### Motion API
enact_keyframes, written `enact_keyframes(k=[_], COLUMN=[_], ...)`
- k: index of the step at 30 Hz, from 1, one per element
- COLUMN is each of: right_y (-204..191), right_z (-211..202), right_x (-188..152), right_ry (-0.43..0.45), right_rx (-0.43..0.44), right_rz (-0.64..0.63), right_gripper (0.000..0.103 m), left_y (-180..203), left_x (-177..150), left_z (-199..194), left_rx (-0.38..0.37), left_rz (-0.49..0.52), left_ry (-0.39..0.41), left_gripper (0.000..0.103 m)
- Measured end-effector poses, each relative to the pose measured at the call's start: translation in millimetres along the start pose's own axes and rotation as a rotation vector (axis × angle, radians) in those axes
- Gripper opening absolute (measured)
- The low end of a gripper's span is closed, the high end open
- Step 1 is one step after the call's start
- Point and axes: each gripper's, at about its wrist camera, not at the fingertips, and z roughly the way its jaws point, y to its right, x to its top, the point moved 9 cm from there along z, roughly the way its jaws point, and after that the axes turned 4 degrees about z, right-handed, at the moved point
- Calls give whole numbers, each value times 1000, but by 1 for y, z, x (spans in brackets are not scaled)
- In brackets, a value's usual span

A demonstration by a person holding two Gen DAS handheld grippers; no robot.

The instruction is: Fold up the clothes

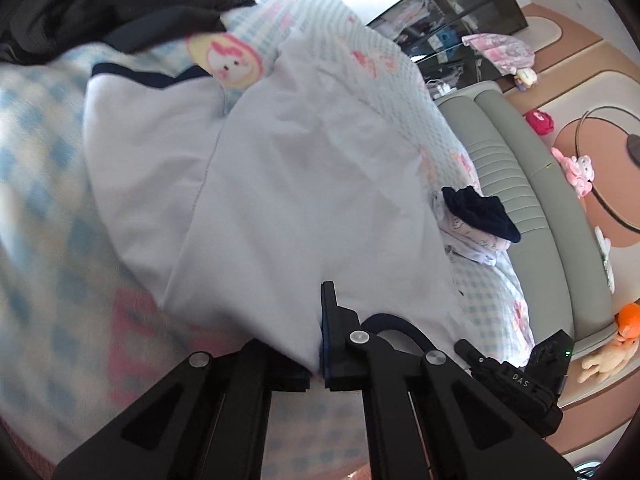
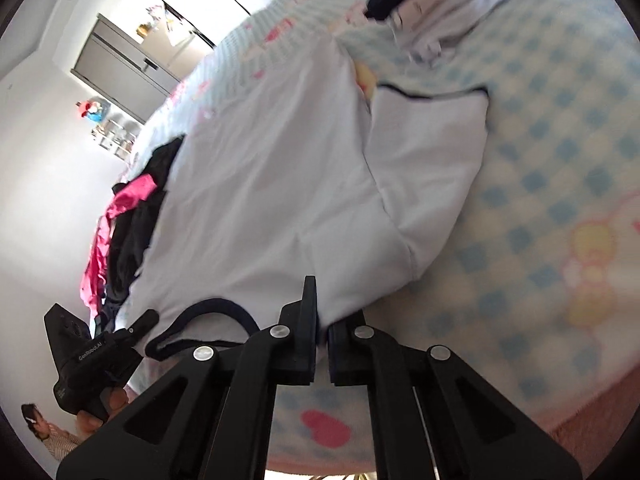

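A white T-shirt (image 1: 304, 168) with navy trim lies spread on a blue checked blanket (image 1: 44, 184). Its navy collar (image 1: 394, 322) is at the near edge, between the two tools. My left gripper (image 1: 319, 340) is shut on the shirt's near edge, and cloth drapes over its left finger. In the right wrist view the same shirt (image 2: 272, 184) fills the middle, and my right gripper (image 2: 322, 322) is shut on its near edge beside the collar (image 2: 216, 306). The pinched edges are raised off the blanket. A sleeve with a navy cuff (image 2: 432, 98) lies flat at the far side.
A heap of black and pink clothes (image 1: 120, 4) lies at the shirt's far end. A small folded stack topped by a navy item (image 1: 476, 216) sits near the padded grey-green bed edge (image 1: 520, 200). Plush toys (image 1: 572, 168) lie on the floor. A cabinet (image 2: 120, 64) stands by the wall.
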Motion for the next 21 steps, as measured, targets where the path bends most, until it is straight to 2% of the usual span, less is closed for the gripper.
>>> enact_keyframes(k=[7, 9, 11, 14, 16, 17, 21], right_y=[-2, -2, -4, 7, 23, 27, 38], right_z=[-44, -46, -37, -12, 1, 4, 2], right_x=[3, 3, 0, -13, -24, -28, -38], right_ry=[41, 45, 28, -52, -95, -107, -128], right_rx=[51, 56, 30, -34, -133, -154, -186], right_rz=[-10, -4, -7, 24, 27, 20, 9], right_gripper=[2, 2, 2, 2, 2, 2, 3], left_y=[6, 5, 1, -16, -24, -28, -36], left_x=[-10, -12, -17, -32, -41, -46, -51], left_z=[-26, -26, -22, -5, 1, 4, 0], left_rx=[-53, -34, 0, 42, 57, 62, 58], left_rz=[-35, -16, -3, -44, -63, -75, -82], left_ry=[7, -8, -32, -116, -160, -185, -244], left_gripper=[3, 3, 3, 5, 6, 8, 13])
